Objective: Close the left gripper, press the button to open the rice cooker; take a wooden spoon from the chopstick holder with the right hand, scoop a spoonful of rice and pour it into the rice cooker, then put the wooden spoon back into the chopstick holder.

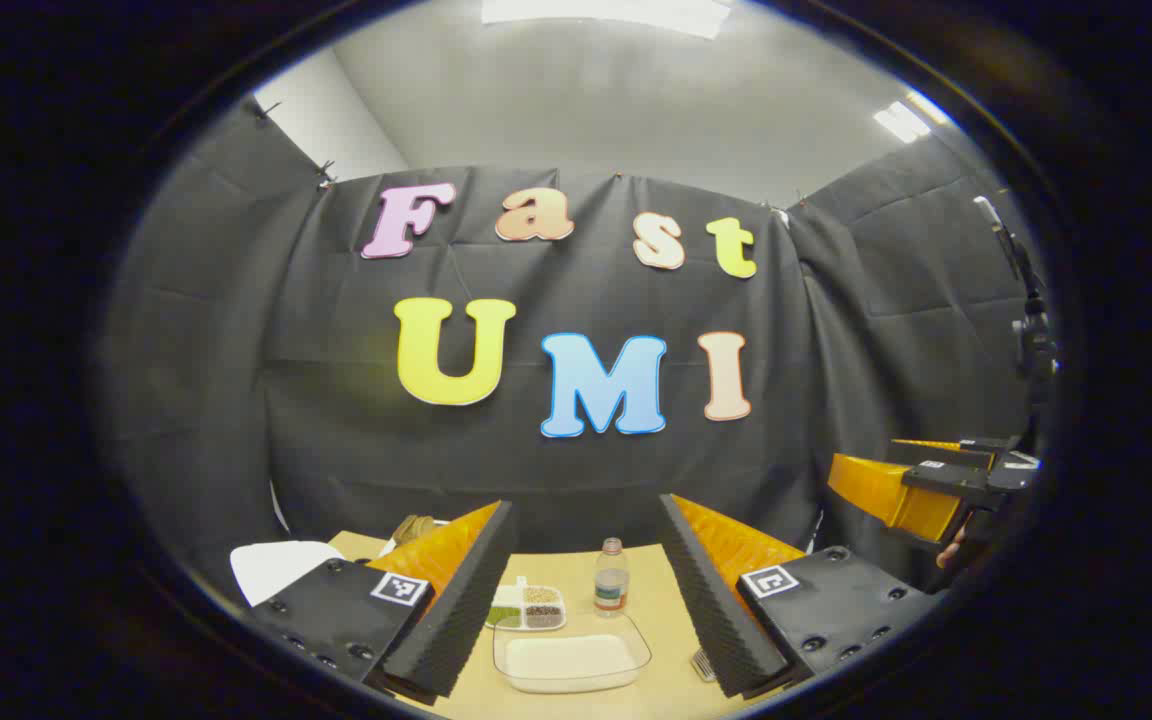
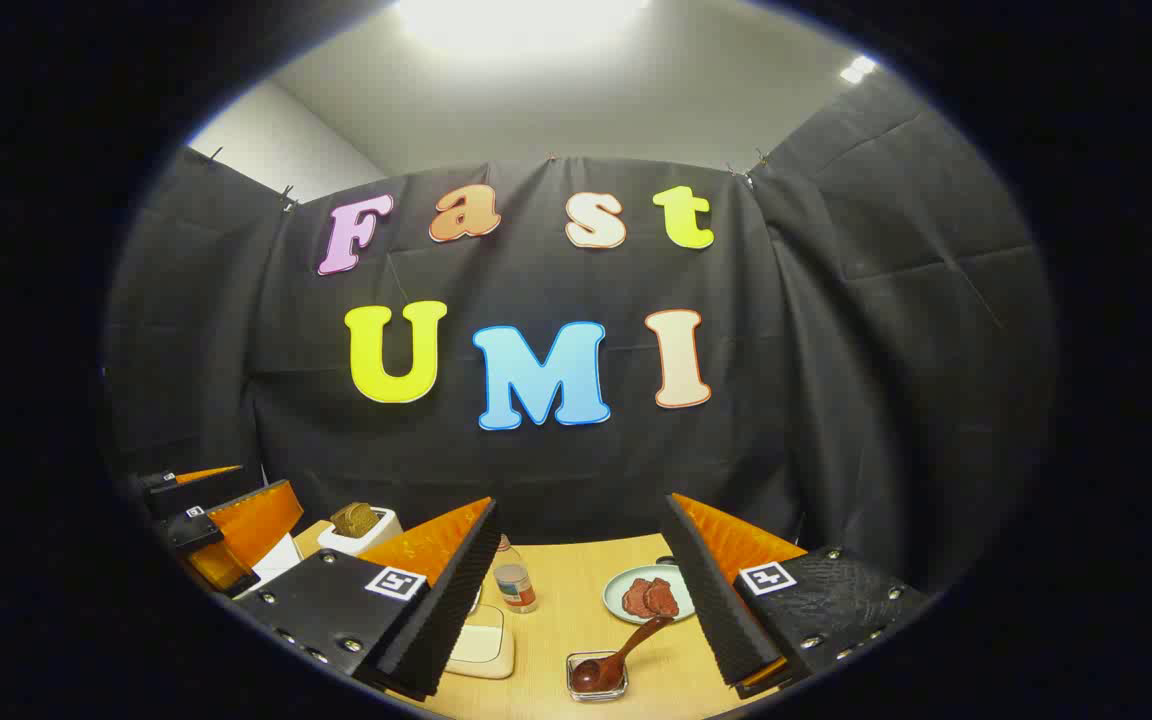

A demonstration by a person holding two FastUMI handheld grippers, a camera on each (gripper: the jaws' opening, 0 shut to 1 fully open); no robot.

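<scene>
1. Rice tray [image 1: 570, 658] lies on the tabletop [image 1: 661, 590] just ahead of and below the left claw [image 1: 586, 590], between its spread-apart fingers.
2. Wooden spoon [image 2: 621, 648] lies below the released right claw [image 2: 581, 590], its handle angling up toward the claw's right finger.

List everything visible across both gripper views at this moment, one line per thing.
Table: one, light wood, along the bottom of both views.
Clear dish of rice: one, white contents, between the left claw's fingers.
Divided tray: one, white, green and brown fillings, behind the dish.
Bottle: one, clear, mid-table.
Plate: one, pale, holding reddish slices, right gripper view.
Wooden spoon: one, dark reddish, bowl resting in a small clear holder.
White appliance: one, brown item on top, far left.
White object: one, left table edge; unclear what.
Left claw: open, empty.
Right claw: open, empty.
</scene>
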